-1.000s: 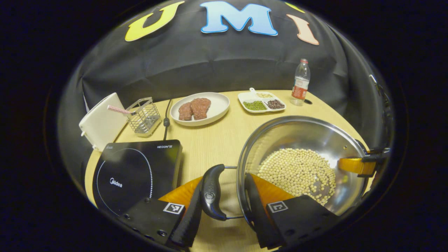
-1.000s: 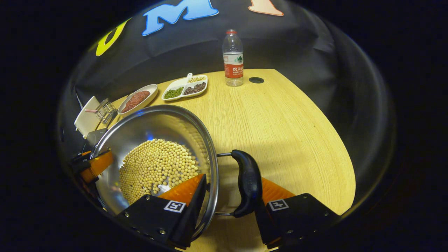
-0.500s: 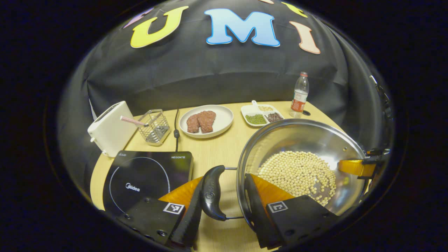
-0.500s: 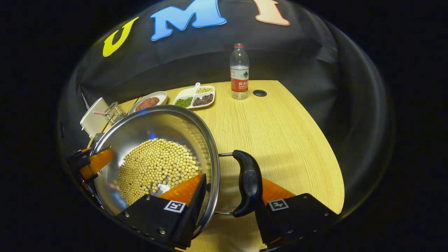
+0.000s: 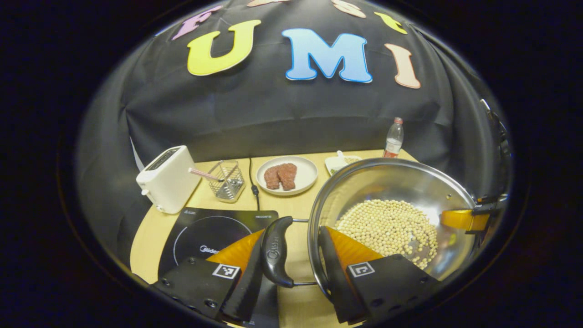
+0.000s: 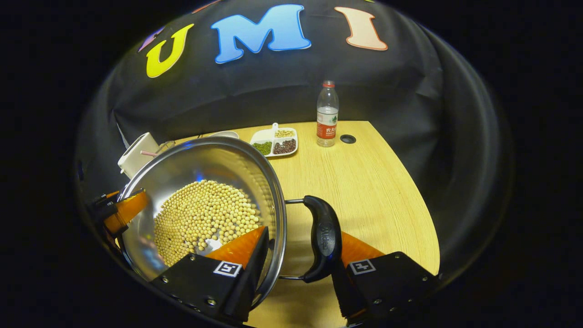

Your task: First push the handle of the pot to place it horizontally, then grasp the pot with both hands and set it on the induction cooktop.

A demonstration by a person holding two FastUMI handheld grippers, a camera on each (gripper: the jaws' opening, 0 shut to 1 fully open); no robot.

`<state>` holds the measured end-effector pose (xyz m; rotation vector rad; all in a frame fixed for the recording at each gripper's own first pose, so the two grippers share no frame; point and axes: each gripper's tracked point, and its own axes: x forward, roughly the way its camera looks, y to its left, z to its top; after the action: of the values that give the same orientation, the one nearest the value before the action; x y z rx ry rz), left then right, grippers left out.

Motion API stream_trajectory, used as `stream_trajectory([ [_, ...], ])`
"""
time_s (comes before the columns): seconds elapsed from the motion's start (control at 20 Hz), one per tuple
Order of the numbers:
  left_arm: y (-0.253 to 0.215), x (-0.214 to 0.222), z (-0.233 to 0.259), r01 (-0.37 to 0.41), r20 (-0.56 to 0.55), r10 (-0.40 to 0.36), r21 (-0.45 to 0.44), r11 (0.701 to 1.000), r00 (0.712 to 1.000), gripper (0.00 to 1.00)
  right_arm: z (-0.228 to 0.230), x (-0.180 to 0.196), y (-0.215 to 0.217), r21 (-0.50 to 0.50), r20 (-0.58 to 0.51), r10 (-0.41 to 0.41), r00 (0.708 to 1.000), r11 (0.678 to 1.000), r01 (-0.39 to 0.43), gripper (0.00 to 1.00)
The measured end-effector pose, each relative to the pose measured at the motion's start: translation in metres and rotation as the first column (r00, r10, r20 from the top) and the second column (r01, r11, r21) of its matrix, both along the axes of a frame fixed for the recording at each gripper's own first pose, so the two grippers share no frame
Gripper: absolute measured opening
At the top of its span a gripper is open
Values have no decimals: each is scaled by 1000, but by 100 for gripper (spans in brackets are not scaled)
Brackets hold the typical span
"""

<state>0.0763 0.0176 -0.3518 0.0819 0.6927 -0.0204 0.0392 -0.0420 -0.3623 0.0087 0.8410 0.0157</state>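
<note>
Both grippers are clamping the pot (image 5: 391,214): the left gripper (image 5: 291,269) is pinching handle and rim together, the right gripper (image 6: 296,269) likewise, while the cooktop (image 5: 214,232) is lying at ten o'clock of the left fingers.

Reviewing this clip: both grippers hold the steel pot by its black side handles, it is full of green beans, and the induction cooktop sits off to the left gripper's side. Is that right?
Not quite: the pot holds pale yellow beans, not green ones, as the left gripper view and the right gripper view both show. The rest stands: the left gripper and right gripper each straddle a black handle and the rim, and the cooktop lies on the left gripper's side.
</note>
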Motion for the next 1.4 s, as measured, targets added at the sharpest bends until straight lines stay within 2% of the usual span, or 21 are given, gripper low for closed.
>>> stream_trajectory([
  [0.1, 16, -4, 9, 4, 4, -4, -7, 1000, 1000, 68, 7, -6, 13, -6, 9, -4, 1000, 1000, 4, 71],
  [0.2, 35, -5, 19, 9, 13, -8, -8, 1000, 1000, 75, 13, -9, 30, -5, 17, -12, 1000, 1000, 12, 71],
  [0.3, 55, -8, 26, 10, 24, -10, -12, 1000, 1000, 71, 19, -16, 46, -7, 28, -14, 1000, 1000, 14, 71],
  [0.8, 147, -16, 36, -13, 38, 14, -13, 1000, 999, 72, 27, -20, 131, -5, 28, 15, 999, 1000, -15, 71],
  [0.85, 154, -15, 36, -16, 37, 16, -11, 1000, 999, 68, 26, -19, 138, -3, 25, 18, 1000, 1000, -18, 71],
  [0.9, 161, -14, 36, -19, 36, 20, -10, 1000, 999, 72, 23, -17, 145, -5, 22, 24, 999, 1000, -24, 71],
  [1.4, 237, -8, 25, -62, 27, 62, -3, 998, 998, 71, 7, -2, 210, 5, 4, 64, 998, 998, -64, 71],
])
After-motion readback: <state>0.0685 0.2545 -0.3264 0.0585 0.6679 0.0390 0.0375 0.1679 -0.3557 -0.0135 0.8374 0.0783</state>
